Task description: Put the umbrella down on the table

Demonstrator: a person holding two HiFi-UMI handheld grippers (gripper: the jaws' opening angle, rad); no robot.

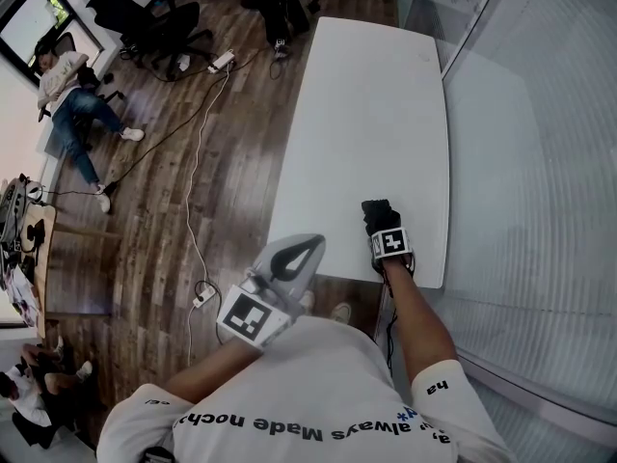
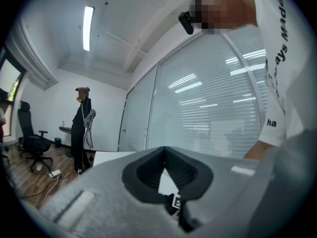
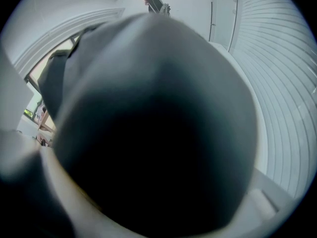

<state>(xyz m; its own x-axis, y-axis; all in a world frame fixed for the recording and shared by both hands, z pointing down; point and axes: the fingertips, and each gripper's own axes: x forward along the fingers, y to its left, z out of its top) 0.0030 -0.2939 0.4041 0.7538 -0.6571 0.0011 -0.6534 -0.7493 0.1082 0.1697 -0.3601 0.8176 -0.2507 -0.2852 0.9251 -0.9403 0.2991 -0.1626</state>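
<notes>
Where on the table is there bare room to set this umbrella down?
The white table is bare from the right gripper with the umbrella to its far end, along the glass wall. Only the near edge is crowded, by the left gripper.

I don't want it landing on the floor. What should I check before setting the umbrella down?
1. Umbrella gripped by right gripper: ok, a dark mass fills the space between its jaws.
2. Right gripper over the table: ok, but close to the near edge.
3. Table ahead free of things: ok.
4. Left gripper out of the way: ok, shut, empty, off to the left.
5. Umbrella's height above the table: cannot tell.
</notes>
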